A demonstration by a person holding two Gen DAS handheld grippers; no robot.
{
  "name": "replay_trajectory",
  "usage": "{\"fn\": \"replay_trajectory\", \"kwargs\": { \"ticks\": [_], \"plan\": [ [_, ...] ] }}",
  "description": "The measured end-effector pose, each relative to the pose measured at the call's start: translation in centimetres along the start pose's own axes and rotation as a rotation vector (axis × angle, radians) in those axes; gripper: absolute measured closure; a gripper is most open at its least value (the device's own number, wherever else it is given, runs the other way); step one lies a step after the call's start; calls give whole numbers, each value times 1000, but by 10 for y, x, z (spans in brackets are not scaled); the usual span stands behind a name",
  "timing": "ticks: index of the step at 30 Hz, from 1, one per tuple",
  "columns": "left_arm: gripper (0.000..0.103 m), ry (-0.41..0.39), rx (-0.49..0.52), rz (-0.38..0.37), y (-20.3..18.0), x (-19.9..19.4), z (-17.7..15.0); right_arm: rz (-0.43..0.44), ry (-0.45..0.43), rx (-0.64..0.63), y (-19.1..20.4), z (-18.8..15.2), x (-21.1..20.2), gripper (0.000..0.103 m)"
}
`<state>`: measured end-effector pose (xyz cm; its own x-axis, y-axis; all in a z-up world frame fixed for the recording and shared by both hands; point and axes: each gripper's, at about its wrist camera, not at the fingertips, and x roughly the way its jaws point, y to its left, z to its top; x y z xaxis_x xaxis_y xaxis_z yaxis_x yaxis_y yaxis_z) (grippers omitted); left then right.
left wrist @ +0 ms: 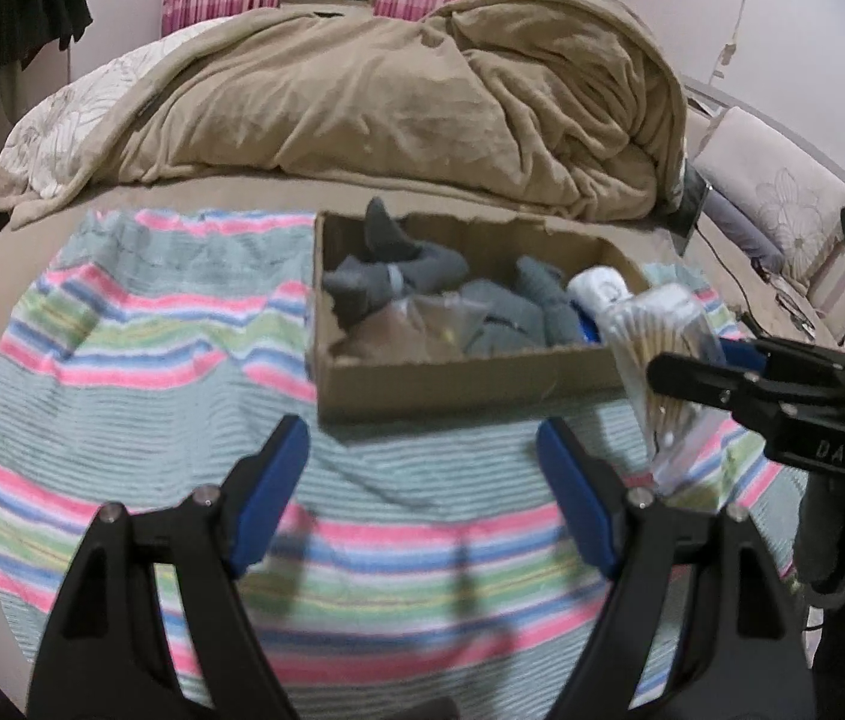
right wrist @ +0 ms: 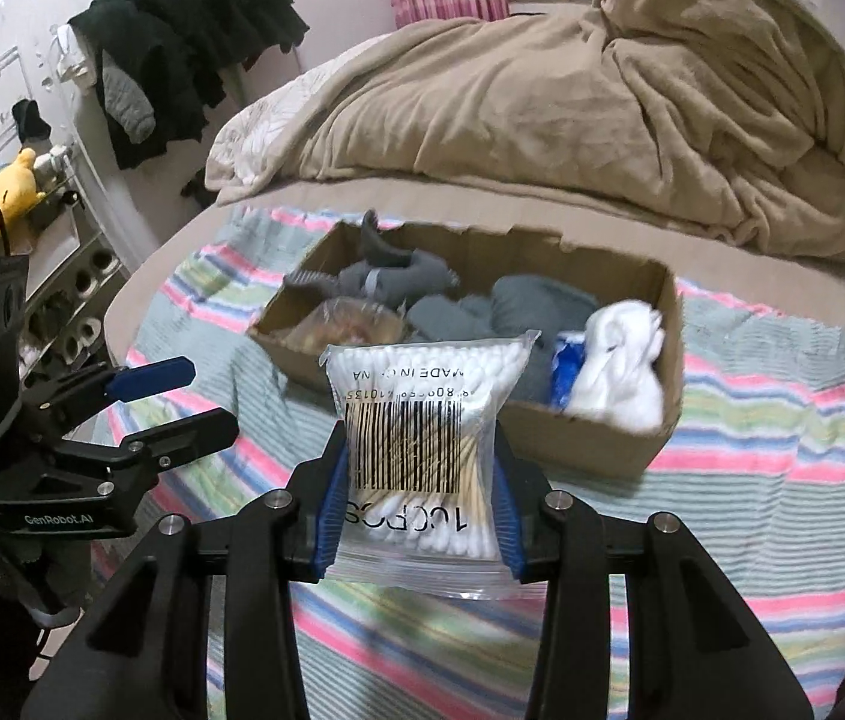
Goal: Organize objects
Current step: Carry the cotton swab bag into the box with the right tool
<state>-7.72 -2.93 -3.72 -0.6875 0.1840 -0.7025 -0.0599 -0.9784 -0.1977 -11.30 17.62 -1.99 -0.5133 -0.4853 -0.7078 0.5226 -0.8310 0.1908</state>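
Note:
A shallow cardboard box [left wrist: 440,381] [right wrist: 596,432] lies on a striped towel [left wrist: 140,372] [right wrist: 782,438] on the bed. It holds grey socks [left wrist: 392,276] [right wrist: 398,276], a white sock bundle [right wrist: 620,360], a blue item [right wrist: 566,363] and a clear bag [left wrist: 422,324]. My right gripper [right wrist: 419,474] is shut on a clear bag of cotton swabs [right wrist: 422,420] and holds it above the towel, just in front of the box. In the left wrist view the bag [left wrist: 656,354] sits at the box's right front corner. My left gripper [left wrist: 422,462] is open and empty over the towel.
A bunched tan blanket [left wrist: 422,108] [right wrist: 602,90] lies behind the box. Floral pillows [left wrist: 782,210] and a cable are at the right. Dark clothes [right wrist: 182,48] hang on the left wall above a shoe rack with a yellow plush toy [right wrist: 8,192].

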Motion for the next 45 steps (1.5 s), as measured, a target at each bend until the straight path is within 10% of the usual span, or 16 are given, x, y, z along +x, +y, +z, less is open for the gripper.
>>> {"fn": "replay_trajectory", "kwargs": {
  "ticks": [45],
  "plan": [
    [23,-3,-23,2,8,59,46,-43,32,112,-69,42,83,60]
  ]
}}
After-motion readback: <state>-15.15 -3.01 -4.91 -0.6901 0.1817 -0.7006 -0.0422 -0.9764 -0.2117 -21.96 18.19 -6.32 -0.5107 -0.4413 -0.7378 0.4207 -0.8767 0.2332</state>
